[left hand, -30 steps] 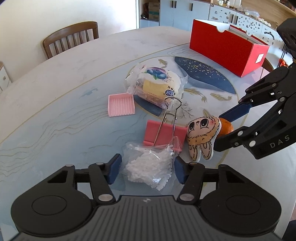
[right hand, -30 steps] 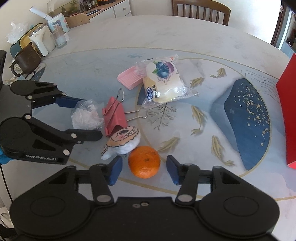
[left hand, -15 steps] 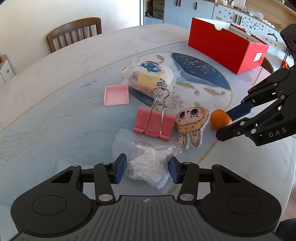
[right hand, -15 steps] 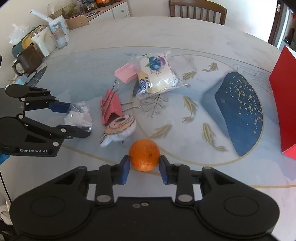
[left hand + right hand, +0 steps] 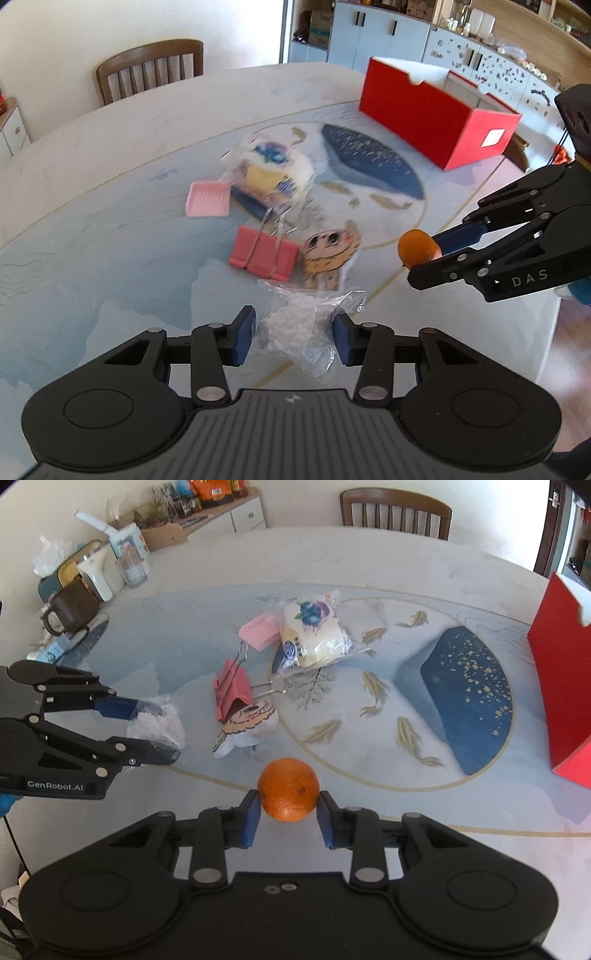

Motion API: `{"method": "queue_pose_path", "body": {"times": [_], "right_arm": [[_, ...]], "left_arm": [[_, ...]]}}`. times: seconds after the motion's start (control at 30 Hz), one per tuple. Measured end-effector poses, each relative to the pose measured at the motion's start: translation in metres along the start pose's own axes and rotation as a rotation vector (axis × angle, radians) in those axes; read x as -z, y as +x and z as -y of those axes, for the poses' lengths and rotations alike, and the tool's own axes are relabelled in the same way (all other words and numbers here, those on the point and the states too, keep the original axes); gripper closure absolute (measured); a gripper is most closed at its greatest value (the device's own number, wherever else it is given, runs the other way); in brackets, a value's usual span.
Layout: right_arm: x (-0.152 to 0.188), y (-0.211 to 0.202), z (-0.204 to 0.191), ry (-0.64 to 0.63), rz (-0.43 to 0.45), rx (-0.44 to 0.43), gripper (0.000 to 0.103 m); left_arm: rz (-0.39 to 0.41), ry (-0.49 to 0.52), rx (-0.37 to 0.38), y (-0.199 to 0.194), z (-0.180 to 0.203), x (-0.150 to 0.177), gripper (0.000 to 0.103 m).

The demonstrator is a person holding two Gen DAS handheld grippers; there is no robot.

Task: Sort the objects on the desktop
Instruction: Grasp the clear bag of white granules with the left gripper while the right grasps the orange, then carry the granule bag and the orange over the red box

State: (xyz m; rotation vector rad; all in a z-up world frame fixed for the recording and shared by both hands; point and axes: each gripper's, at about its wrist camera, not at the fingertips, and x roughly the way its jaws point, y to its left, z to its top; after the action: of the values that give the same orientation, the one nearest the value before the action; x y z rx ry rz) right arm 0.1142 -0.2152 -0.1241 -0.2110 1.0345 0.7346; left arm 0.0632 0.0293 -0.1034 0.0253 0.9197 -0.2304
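A clear bag of white granules (image 5: 295, 325) hangs a little above the table between the blue pads of my left gripper (image 5: 293, 332), whose jaws are closing on it. The same bag (image 5: 162, 723) and left gripper (image 5: 157, 731) show at the left of the right wrist view. An orange (image 5: 288, 788) sits squeezed between the pads of my right gripper (image 5: 289, 812), lifted off the table. In the left wrist view the orange (image 5: 415, 245) and right gripper (image 5: 424, 258) are at the right. A red open box (image 5: 424, 114) stands at the far right.
On the table lie a pink binder clip (image 5: 262, 253), a cartoon plush toy (image 5: 328, 254), a wrapped blueberry cake (image 5: 273, 173) and a small pink tray (image 5: 207, 199). A brown mug (image 5: 70, 609) and containers crowd the table's left edge. A wooden chair (image 5: 147, 66) stands behind.
Both grippers closed, the left on the bag and the right on the orange. Both then drew back and rose slightly, lifting their objects off the table.
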Motion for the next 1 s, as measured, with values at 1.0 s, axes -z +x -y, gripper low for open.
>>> {"method": "queue_pose_path", "body": {"times": [1.0], "right_arm": [[0.028,-0.119,0.100,0.114,0.157,0.115,0.071]], "left_arm": [[0.106,0.100,0.118,0.003,0.134,-0.106,0.060]]}}
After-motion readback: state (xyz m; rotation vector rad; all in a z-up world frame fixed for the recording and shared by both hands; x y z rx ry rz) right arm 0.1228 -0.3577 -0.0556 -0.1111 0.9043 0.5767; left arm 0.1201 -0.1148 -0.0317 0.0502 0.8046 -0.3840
